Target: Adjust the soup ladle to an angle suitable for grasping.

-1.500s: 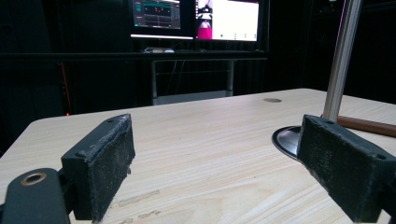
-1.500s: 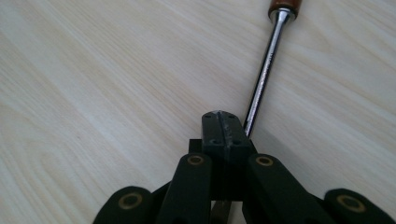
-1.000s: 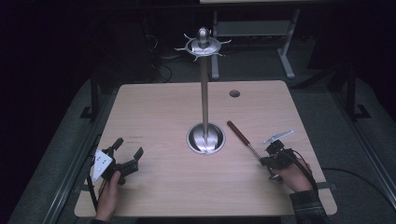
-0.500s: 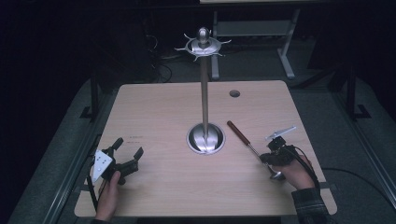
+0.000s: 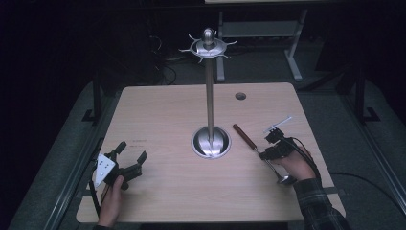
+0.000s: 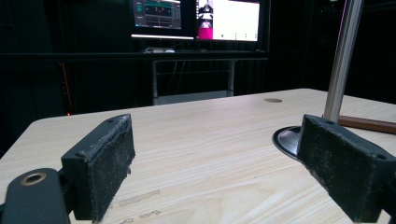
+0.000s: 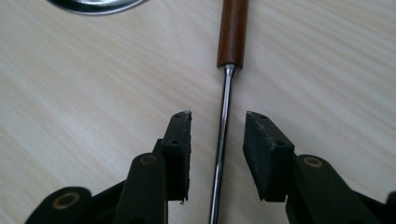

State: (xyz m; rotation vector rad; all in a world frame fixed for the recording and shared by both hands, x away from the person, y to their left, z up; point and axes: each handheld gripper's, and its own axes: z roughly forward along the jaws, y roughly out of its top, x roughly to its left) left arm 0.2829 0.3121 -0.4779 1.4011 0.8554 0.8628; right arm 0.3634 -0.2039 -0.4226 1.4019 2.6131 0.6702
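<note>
Now the ladle (image 5: 258,149) is seen lying flat on the table (image 5: 163,110), at about 4 o'clock from the stand (image 5: 210,120). Its thin metal stem is straddled by the parted jaws of the right gripper (image 7: 217,133), not yet squeezed. The left gripper (image 6: 215,154) is held wide apart with nothing in it, near 8 o'clock.

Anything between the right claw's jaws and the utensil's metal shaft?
Nothing: in the right gripper view the shaft runs between the open right claw, with bare table gaps on both sides.
</note>
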